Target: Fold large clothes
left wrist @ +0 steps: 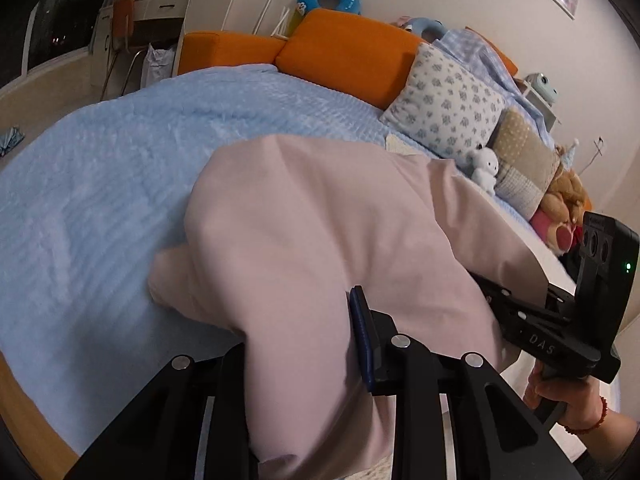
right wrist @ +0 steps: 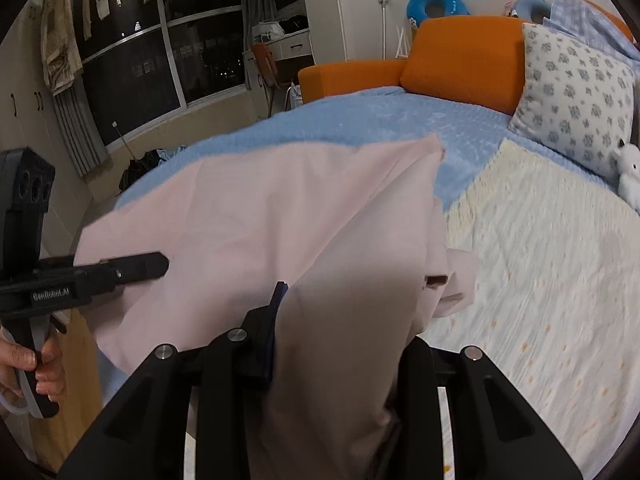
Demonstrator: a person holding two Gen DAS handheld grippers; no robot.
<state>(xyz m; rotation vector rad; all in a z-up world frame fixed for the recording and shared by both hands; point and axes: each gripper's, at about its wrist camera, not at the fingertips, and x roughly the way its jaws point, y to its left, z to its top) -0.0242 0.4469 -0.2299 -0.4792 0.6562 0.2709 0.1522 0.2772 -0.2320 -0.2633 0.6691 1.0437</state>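
Observation:
A large pale pink garment (left wrist: 304, 232) hangs lifted over the blue bed cover (left wrist: 100, 184); its far end droops onto the cover. My left gripper (left wrist: 312, 344) is shut on one edge of the garment, with cloth draped over the left finger. My right gripper (right wrist: 340, 320) is shut on another edge of the same pink garment (right wrist: 260, 208), which spreads out ahead of it. The right gripper also shows at the right of the left wrist view (left wrist: 484, 292). The left gripper shows at the left of the right wrist view (right wrist: 160, 266), its tip against the cloth.
Orange cushions (left wrist: 344, 52) and a flowered pillow (left wrist: 444, 104) line the bed's far side, with plush toys (left wrist: 564, 200) beside them. A cream patterned blanket (right wrist: 552, 264) covers the bed's right part. A wooden bed edge (left wrist: 28, 412) runs at lower left. A window (right wrist: 152, 48) stands beyond.

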